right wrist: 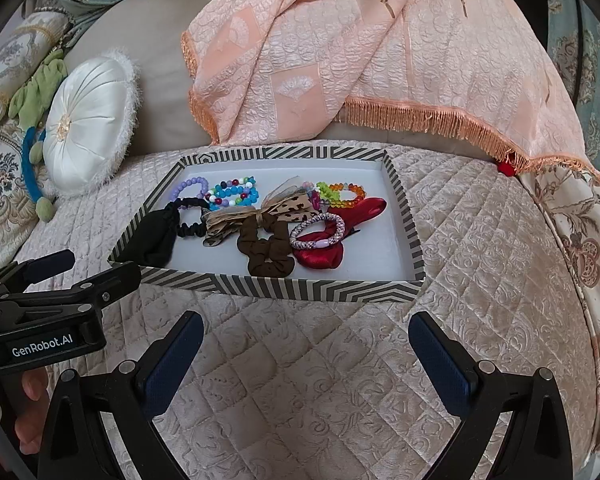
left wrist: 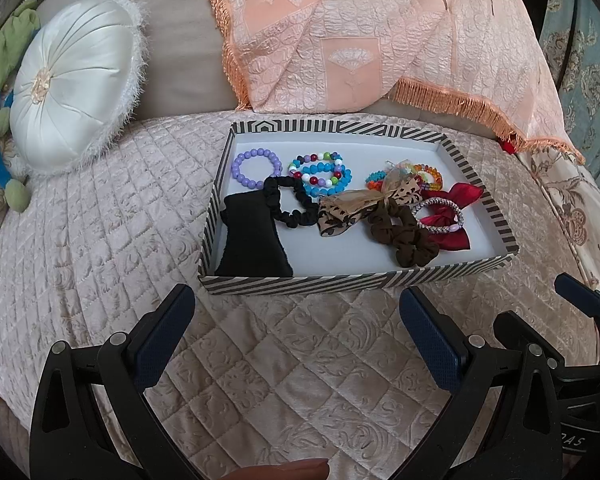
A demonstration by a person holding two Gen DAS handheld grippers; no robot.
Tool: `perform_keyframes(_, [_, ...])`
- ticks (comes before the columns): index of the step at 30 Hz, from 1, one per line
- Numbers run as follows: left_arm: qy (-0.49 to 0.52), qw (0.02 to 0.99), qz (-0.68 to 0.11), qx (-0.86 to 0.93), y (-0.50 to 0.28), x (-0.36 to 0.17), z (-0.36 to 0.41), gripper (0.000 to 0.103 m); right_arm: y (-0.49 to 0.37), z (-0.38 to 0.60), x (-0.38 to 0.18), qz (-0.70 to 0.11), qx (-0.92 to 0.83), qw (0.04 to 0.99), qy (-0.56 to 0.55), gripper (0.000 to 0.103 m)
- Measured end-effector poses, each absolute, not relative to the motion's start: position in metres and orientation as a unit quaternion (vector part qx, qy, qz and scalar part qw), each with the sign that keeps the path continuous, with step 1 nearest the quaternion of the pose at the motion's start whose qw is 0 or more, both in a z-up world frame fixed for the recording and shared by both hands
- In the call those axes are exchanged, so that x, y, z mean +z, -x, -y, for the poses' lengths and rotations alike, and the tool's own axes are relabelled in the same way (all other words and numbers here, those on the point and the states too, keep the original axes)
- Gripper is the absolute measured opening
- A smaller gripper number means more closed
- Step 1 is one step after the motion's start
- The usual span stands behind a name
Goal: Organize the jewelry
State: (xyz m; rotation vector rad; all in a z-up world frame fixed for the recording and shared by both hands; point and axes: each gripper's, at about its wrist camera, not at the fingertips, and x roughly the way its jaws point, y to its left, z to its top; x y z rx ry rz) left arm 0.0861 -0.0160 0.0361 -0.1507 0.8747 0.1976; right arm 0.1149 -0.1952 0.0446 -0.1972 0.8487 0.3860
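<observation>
Bare quilt [left wrist: 292, 360] lies before the striped tray [left wrist: 340, 280]; behind the tray, a fringed cloth [left wrist: 380, 60] crowds (its right corner).

- You face a quilted beige bedspread [left wrist: 100, 240] in daylight.
- Your left shows a round white satin cushion [left wrist: 74, 92].
- Behind, a fringed peach throw [right wrist: 380, 60] drapes a headboard.
</observation>
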Motion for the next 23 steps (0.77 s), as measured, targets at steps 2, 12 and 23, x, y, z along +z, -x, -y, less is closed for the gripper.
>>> perform_keyframes(2, [0.073,0.898,-0.423,0.095,-0.0861,0.0359,0.0158,0.102,-0.1150,0.1952,0.0447,-0.408,0.186,0.889,0.094,0.102])
perform_keyframes(12, [0.074,0.897,-0.424,0.095,-0.0869,0.0354,0.0157,0.102,-0.1150,0.1951,0.0446,-0.408,0.186,0.889,0.094,0.102])
perform_keyframes(23, [0.064,0.905,-0.409,0.101,-0.0814,0.0368,0.0219,0.102,-0.1149,0.1950,0.0447,-0.408,0.186,0.889,0.095,0.102])
